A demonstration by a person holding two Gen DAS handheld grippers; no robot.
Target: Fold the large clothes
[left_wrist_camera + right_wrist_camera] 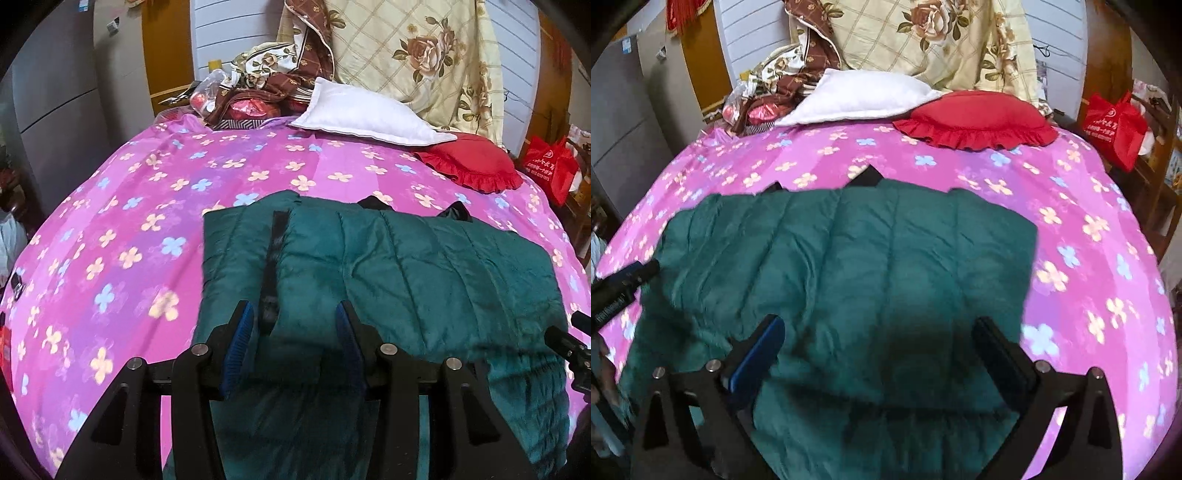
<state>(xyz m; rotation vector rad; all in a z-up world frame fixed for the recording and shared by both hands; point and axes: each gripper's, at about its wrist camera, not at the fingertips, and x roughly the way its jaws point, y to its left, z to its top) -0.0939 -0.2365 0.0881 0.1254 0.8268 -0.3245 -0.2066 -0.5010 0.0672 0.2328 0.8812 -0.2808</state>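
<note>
A dark teal quilted jacket (388, 266) lies spread flat across the pink flowered bedsheet (147, 206), with its near part running off the near edge of the bed. A dark placket strip runs down its left part. My left gripper (293, 317) hovers over that strip, its blue pads apart, and the fabric under them is blurred and does not look pinched. In the right wrist view the jacket (849, 258) fills the middle. My right gripper (879, 332) stands wide open above its near half with nothing between the fingers. The left gripper's tip (631, 277) shows at the jacket's left edge.
At the head of the bed lie a white pillow (362, 110), a red frilled cushion (472, 162) and a heap of flowered bedding (406, 48). A red bag (1112, 122) stands off the bed to the right. A grey cabinet (55, 103) is on the left.
</note>
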